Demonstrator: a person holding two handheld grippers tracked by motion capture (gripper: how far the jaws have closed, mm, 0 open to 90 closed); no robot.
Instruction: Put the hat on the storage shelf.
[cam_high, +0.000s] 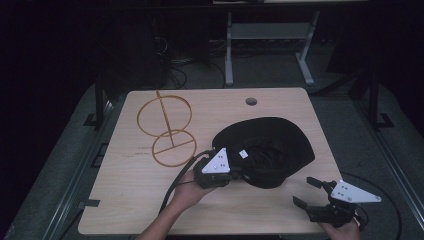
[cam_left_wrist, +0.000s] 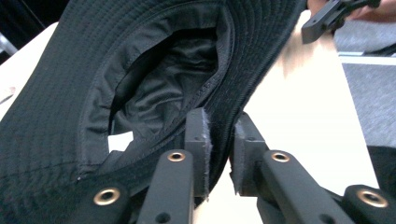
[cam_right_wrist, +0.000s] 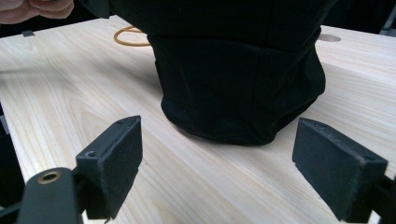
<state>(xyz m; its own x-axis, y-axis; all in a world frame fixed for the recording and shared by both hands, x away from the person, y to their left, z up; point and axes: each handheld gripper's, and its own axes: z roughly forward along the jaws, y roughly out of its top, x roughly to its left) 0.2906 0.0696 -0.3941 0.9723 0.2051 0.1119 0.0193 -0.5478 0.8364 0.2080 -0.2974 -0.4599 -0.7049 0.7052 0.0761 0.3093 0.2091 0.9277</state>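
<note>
High view: a black bucket hat (cam_high: 267, 150) lies opening-up on the wooden counter (cam_high: 130, 190), its brim held at the near-left edge by the left claw (cam_high: 235, 175), which is closed on the fabric; the hat extends away from that claw, forward and to its right. The right claw (cam_high: 306, 192) hovers near the counter's near-right corner with its jaws spread and nothing between them; the hat lies forward and to the left of it, a short way off. A wire hat stand (cam_high: 167, 131) of two golden rings on a rod lies well to the left of the left claw, apart from the hat. Left gripper view: the left claw (cam_left_wrist: 219, 154) pinches the brim of the bucket hat (cam_left_wrist: 154, 93) between its pads, the brim's edge running up through the gap; the crown's lining and a white label open out beyond and to the left. The other claw (cam_left_wrist: 327, 18) appears far off at upper right. Right gripper view: the right claw (cam_right_wrist: 217, 163) stands wide open, and the hat's crown (cam_right_wrist: 243, 88) rests on the counter (cam_right_wrist: 70, 93) directly ahead, centred between the jaws but not touching them. Judged from this, the free right claw is the nearer one to the hat's unheld side, and a straight advance would meet the crown.
</note>
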